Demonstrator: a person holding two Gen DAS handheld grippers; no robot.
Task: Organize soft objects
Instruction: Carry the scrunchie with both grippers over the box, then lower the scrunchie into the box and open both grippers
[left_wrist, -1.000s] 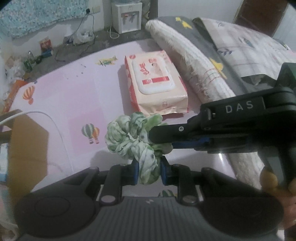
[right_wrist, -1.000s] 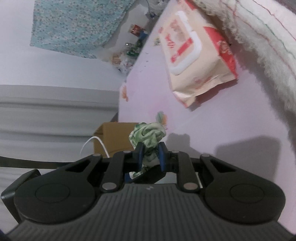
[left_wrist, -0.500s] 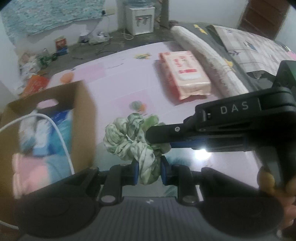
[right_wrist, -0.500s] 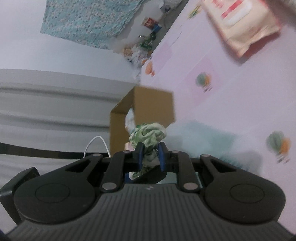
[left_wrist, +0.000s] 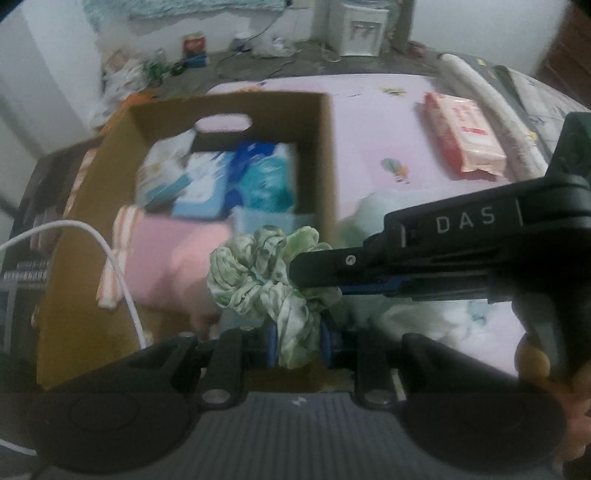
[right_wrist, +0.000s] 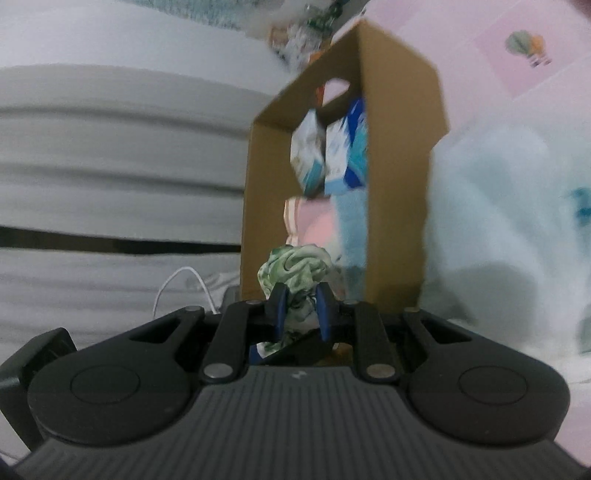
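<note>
Scrunchie (left_wrist: 266, 273), green-white, pinched at both ends: by left hand-held gripper (left_wrist: 297, 341) at 6 o'clock, by right hand-held gripper (left_wrist: 295, 271) entering from 3 o'clock. Scrunchie held in air over near edge of cardboard box (left_wrist: 328, 155). Pink towel (left_wrist: 173, 258), blue packets (left_wrist: 240, 177) seen inside box. Wipes pack (left_wrist: 465, 136) lying on pink bed sheet (left_wrist: 369, 122) at 2 o'clock.

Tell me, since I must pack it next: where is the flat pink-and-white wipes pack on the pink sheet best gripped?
The flat pink-and-white wipes pack lies label-up on the pink sheet. Probably come from above and pinch across its narrow width near one short end; the rolled white blanket beside it crowds a sideways approach.
</note>
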